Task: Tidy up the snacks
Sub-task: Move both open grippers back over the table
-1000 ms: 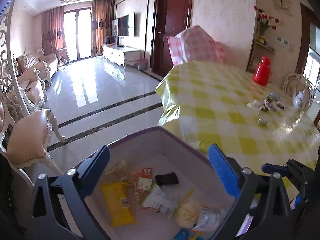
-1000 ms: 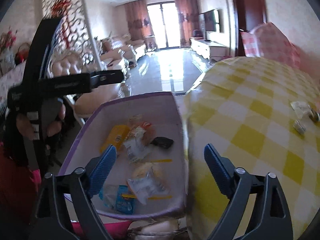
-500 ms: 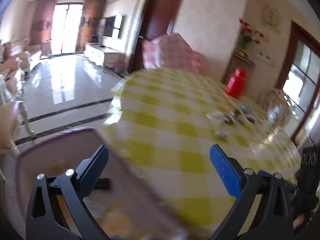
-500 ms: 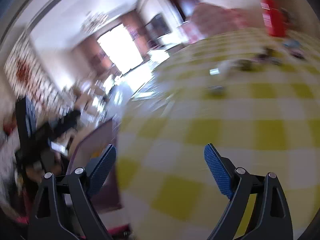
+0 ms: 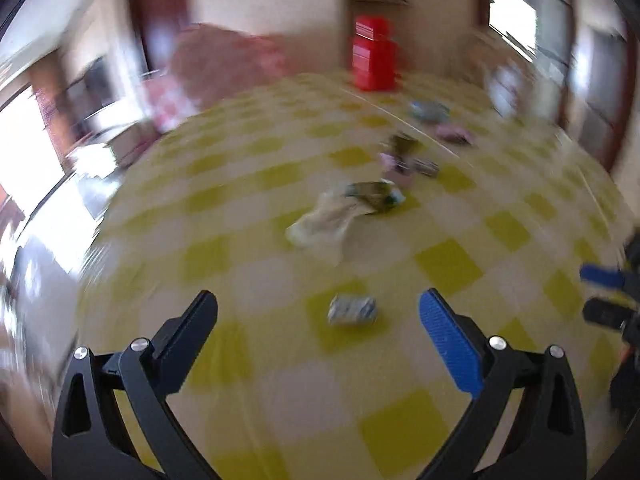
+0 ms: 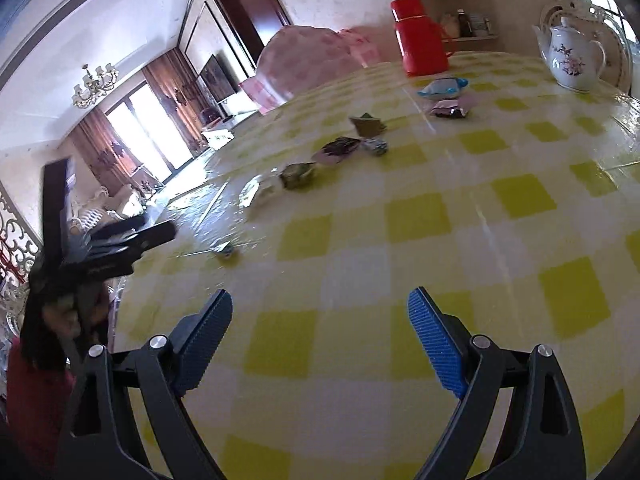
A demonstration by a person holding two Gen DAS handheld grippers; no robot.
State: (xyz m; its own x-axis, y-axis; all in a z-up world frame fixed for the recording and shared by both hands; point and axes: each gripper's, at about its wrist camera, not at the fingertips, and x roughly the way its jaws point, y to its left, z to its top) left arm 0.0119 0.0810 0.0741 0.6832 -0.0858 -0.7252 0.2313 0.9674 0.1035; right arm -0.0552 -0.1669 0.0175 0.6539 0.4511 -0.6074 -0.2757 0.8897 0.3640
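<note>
Several small wrapped snacks lie on the yellow-checked table (image 6: 420, 216). In the blurred left wrist view a small silver packet (image 5: 352, 309) lies just ahead of my open, empty left gripper (image 5: 318, 316); a crumpled white wrapper (image 5: 324, 226) and a green packet (image 5: 376, 194) lie farther back. In the right wrist view my right gripper (image 6: 320, 316) is open and empty above bare cloth. The small packet (image 6: 227, 251), a green packet (image 6: 298, 174), a dark packet (image 6: 340, 148), a blue packet (image 6: 442, 87) and a purple packet (image 6: 448, 110) lie beyond it. The left gripper (image 6: 104, 248) shows at the left edge.
A red thermos (image 6: 422, 36) stands at the table's far side; it also shows in the left wrist view (image 5: 374, 54). A white floral teapot (image 6: 572, 60) stands at the far right. A pink checked chair cover (image 6: 312, 60) rises behind the table. The table's left edge drops to the floor.
Both grippers swung right, away from the purple bin of snacks and over the table. The bin has left both views. Both grippers stayed open and empty.
</note>
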